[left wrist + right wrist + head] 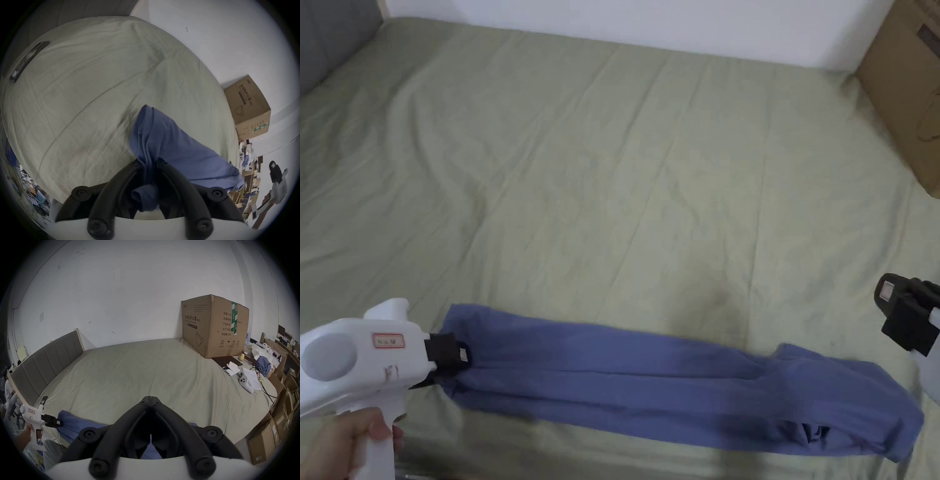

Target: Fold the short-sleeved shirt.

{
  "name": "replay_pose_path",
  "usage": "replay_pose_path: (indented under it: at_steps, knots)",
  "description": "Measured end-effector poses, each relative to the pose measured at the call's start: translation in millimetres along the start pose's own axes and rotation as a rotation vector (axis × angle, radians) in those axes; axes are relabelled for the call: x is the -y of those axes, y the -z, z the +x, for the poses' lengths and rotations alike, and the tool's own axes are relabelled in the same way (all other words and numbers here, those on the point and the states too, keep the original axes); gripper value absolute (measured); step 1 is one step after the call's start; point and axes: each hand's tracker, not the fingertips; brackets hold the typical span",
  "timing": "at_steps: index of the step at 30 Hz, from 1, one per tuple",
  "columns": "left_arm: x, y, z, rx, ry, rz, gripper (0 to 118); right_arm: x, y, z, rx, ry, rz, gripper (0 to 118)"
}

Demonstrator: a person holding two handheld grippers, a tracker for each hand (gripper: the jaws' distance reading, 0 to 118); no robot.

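The left gripper (pixel 464 356) is seen clenched on the left end of the blue shirt (pixel 675 387); in the left gripper view a bunch of cloth (pixel 146 164) is pinched between both jaws, and a loose fold hangs behind them. That gripper's white handle is gripped by a hand (pixel 344 440) at the near left corner of the head view. The right gripper (pixel 150 398) is held with its jaws brought together tip to tip, and nothing is caught between them. It is raised above the bed, apart from the cloth, at the right edge of the head view (pixel 909 319).

The shirt is laid out as a long, narrow band across the near part of the bed sheet (pixel 625 187), running from the left gripper to the near right, where its other end lies rumpled and free.

A closed cardboard box (pixel 214 326) is set on the far right corner of the bed against the white wall (pixel 129 288); what it contains cannot be told. Papers and a white controller (pixel 245 382) are scattered on the bed's right side, near the box.

A grey padded headboard (pixel 48 356) bounds the bed on the left. Between the shirt and the far wall, a wide stretch of creased green sheet is left open.
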Motion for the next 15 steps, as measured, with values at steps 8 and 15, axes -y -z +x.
replay_pose_path:
  at_steps: [8, 15]
  knots:
    - [-6.2, -69.1, 50.3, 0.005, 0.039, 0.157, 10, 5.9, -8.9, 6.4, -0.011, -0.013, 0.001, 0]
    - [22.9, -111.4, 172.3, 0.107, 0.466, 0.239, 10, 13.9, -28.1, 28.6, 0.008, 0.034, 0.026, 0]
